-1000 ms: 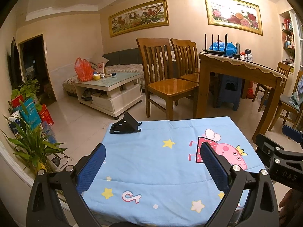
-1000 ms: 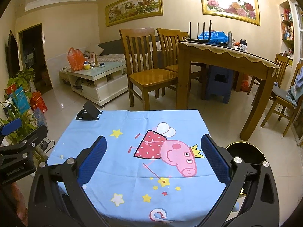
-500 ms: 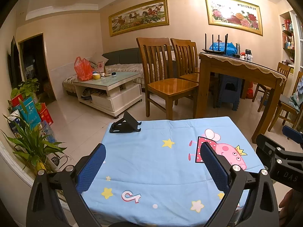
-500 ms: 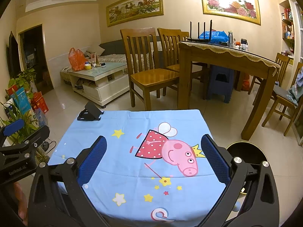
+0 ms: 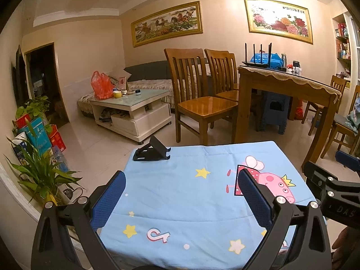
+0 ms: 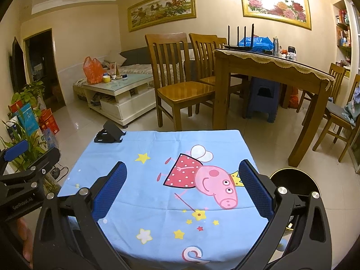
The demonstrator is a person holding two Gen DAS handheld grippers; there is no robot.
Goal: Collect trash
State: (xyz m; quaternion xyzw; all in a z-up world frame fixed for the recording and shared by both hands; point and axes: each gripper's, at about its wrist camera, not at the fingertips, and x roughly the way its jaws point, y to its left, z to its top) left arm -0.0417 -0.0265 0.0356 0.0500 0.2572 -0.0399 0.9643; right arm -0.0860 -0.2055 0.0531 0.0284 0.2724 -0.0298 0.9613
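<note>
Left wrist view: the left gripper [image 5: 181, 193] hangs over a small table covered by a blue cloth [image 5: 180, 202], its blue-padded fingers [image 5: 108, 200] spread wide with nothing between them. No trash shows on the cloth. Ahead of the left finger, at the cloth's far corner, sits a black stand [image 5: 151, 150]. To the right of the fingers, at the frame's edge, the right gripper [image 5: 333, 184] pokes in; beyond, a chair [image 5: 202, 103] and a dining table [image 5: 285, 85] stand on the tiled floor.

Right wrist view: the right gripper [image 6: 183, 190] also hangs above the cloth [image 6: 146, 180], fingers [image 6: 256, 191] wide apart and empty, framing the printed pig [image 6: 202, 180]. The stand [image 6: 109, 132] lies ahead and to the left, at the far corner. Just right of the right finger, off the table's edge and lower down, is a black bin [image 6: 292, 180] with a gold rim, partly hidden by the finger; what it holds cannot be told. The left gripper [image 6: 24, 164] shows at the left edge.
</note>
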